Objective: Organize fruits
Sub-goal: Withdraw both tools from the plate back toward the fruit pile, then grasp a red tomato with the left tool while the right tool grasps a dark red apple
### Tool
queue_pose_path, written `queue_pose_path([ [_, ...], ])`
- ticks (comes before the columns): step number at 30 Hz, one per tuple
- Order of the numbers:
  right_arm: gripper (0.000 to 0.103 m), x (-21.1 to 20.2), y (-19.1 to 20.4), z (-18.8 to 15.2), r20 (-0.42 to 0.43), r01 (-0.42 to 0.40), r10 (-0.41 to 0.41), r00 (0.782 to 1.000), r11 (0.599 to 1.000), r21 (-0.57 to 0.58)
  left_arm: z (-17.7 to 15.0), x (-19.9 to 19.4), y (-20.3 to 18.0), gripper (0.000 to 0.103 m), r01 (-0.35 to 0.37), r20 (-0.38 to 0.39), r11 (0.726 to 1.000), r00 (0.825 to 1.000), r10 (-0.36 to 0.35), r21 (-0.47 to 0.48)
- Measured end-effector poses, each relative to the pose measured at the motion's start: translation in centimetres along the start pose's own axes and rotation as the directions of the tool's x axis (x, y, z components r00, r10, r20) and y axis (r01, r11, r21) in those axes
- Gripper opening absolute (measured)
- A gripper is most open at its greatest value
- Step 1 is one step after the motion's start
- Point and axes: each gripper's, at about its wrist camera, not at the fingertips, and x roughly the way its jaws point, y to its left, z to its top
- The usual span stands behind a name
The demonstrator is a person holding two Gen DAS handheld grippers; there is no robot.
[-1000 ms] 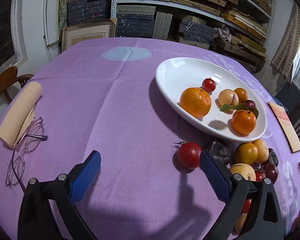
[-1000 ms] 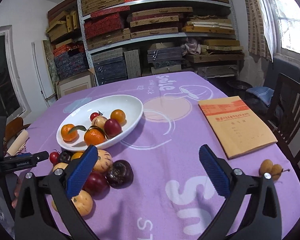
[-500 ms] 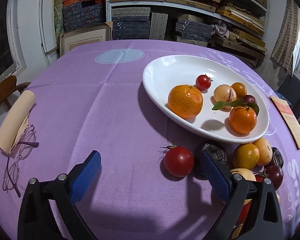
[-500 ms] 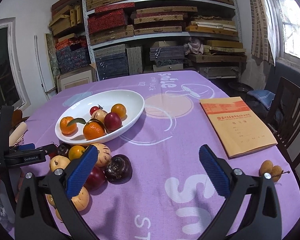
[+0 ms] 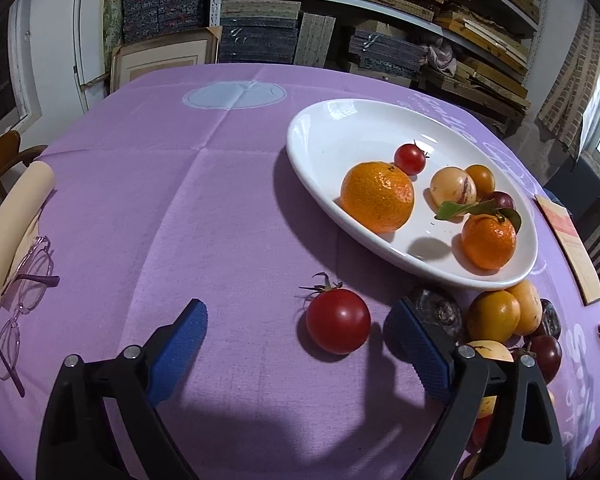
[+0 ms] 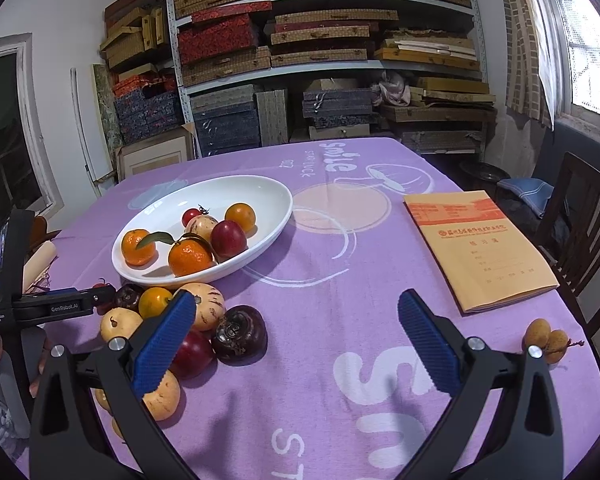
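Note:
A white oval plate [image 5: 332, 128] on the purple tablecloth holds two oranges, a small tomato [image 5: 409, 159] and several other small fruits; it also shows in the right wrist view [image 6: 268, 196]. A red tomato [image 5: 338, 321] lies on the cloth in front of the plate. My left gripper [image 5: 296, 344] is open, low over the cloth, with the tomato between its fingers, nearer the right one. A pile of loose fruits [image 6: 204, 320] lies beside the plate. My right gripper [image 6: 296, 340] is open and empty, to the right of the pile.
Glasses [image 5: 16, 300] and a rolled cream cloth [image 5: 16, 224] lie at the table's left. A yellow notebook [image 6: 480, 248] and two small brown fruits [image 6: 546, 338] lie at the right. A wooden chair [image 6: 584, 216] stands by the table; shelves fill the back wall.
My left gripper has moved forward and to the right, so the red tomato now sits between its fingers. My right gripper has barely shifted.

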Motion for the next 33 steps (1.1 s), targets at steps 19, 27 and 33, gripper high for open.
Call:
queue_pose_path([
  [19, 0.099, 0.5, -0.2, 0.0, -0.016, -0.022, 0.022, 1.000, 1.000, 0.007, -0.8, -1.5, -0.8, 0.031, 0.033, 0.046, 0.998, 0.998, -0.035, 0.051],
  [27, 0.099, 1.7, 2.1, -1.1, -0.096, -0.060, 0.049, 0.994, 0.991, -0.116, -3.4, -5.7, 1.4, 0.031, -0.014, 0.118, 1.000, 0.993, 0.013, 0.000],
  [33, 0.099, 2.5, 2.7, -1.2, -0.116, -0.001, -0.017, 0.993, 0.988, -0.154, -3.8, -5.7, 1.2, 0.031, 0.001, 0.113, 1.000, 0.994, -0.003, 0.017],
])
